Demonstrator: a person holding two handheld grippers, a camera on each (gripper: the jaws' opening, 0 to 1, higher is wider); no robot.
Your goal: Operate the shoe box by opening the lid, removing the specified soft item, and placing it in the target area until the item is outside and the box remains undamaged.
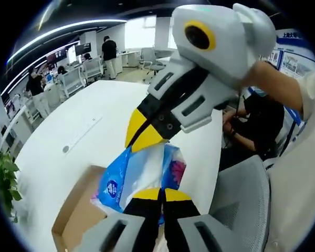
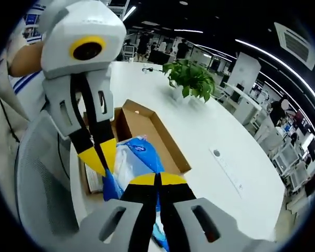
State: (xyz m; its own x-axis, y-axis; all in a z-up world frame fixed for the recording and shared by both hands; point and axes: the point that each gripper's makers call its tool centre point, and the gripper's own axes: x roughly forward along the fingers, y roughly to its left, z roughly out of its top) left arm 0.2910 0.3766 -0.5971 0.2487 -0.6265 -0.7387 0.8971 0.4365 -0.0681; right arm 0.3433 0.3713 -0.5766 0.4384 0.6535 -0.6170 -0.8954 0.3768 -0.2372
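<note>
In the left gripper view, the cardboard shoe box (image 1: 76, 212) lies open near the table's (image 1: 58, 142) near edge, its brown inside showing. Just right of it, lifted above the box, the soft blue-and-white tissue pack (image 1: 142, 176) hangs between both tools. The left gripper (image 1: 160, 193) has its yellow-tipped jaws pressed together on the pack's lower end, while the right gripper (image 1: 142, 134) reaches in from the upper right and pinches its top. A grey mesh chair (image 1: 241, 205) stands at the right.

In the right gripper view, the left gripper (image 2: 102, 157) comes from the left onto the tissue pack (image 2: 131, 157); the right gripper (image 2: 157, 179) clamps its near end. The shoe box (image 2: 147, 128) sits behind, and a potted plant (image 2: 191, 79) stands farther along the table (image 2: 220, 136).
</note>
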